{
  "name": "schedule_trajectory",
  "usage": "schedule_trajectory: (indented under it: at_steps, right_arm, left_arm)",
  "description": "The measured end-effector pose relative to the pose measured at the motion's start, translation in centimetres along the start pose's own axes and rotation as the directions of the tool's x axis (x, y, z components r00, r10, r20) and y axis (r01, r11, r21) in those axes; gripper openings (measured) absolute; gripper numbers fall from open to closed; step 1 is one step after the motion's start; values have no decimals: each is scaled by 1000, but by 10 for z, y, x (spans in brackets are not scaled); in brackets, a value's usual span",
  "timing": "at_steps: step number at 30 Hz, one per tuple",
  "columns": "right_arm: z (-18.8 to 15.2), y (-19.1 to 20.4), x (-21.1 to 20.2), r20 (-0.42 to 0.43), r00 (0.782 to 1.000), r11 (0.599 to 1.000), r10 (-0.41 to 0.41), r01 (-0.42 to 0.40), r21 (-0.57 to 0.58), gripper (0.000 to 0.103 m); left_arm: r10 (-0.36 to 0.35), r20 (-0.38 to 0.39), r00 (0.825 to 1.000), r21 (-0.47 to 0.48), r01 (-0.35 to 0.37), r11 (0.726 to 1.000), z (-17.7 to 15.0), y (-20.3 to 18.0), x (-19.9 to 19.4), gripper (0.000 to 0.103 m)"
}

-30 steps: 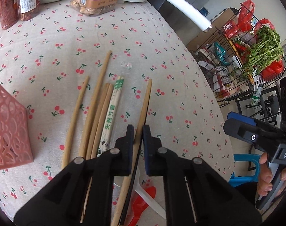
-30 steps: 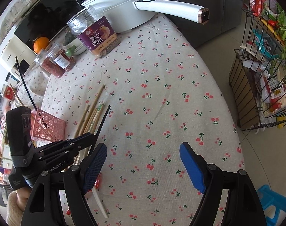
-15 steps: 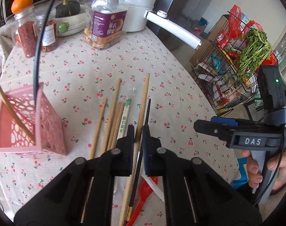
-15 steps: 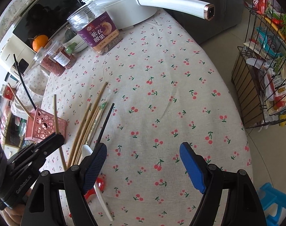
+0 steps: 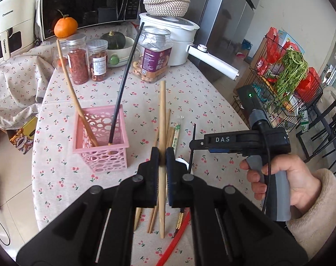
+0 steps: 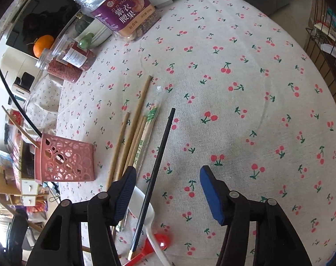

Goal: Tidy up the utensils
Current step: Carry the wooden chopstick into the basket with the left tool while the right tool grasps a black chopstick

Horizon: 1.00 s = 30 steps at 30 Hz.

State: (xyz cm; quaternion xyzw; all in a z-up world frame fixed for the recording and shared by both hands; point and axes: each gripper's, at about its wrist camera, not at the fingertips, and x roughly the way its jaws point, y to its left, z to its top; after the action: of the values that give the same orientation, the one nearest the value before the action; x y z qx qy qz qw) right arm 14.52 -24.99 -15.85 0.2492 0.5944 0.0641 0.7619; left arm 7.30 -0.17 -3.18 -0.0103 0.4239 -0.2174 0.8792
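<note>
One wooden chopstick pinched in left gripper

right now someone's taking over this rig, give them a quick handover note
Left claw: shut on a wooden chopstick, lifted off the table.
Right claw: open, closing in over the black chopstick, not gripping.
Done: one wooden and one black chopstick stand in the pink basket.
Left: wooden chopsticks, wrapped pair, white spoon and red spoon on the cloth.

Black left tool, blue-padded right tool, cream fleece sleeve
</note>
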Motion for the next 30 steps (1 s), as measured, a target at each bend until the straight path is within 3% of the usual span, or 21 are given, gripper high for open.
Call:
schedule_trajectory:
  at_steps: [4,6,9,14,21,26,30]
  right_arm:
    - [2,-1,9,14,1000,999,13,-14,29,37]
    - [2,-2,14,2,999,999,32,-32,37,21]
    - [3,-2,20,-12,998,997,67,-67,44,10]
    - [1,6,13,11,996,995,90,-90,30,9]
    - [-8,37,-47,161,970,983,182,-174,-58,5]
    - [-25,69,-97,311,931,968,192,-127,-218,5]
    - [-41,88,-131,413,884,945,219,-86,-316,5]
  left_arm:
    - [3,9,1000,-13,-3,1000,-3,9,-8,7]
    - [5,14,1000,-15,-5,1000,-3,11,-10,7]
    - [5,19,1000,-20,-4,1000,-4,13,-13,7]
    - [14,38,999,-25,-13,1000,-3,13,-18,7]
    - [23,138,990,4,-24,1000,4,10,-48,7]
    - [55,277,959,-18,-52,998,12,15,-81,7]
    - [96,417,904,-54,-81,995,16,23,-104,7]
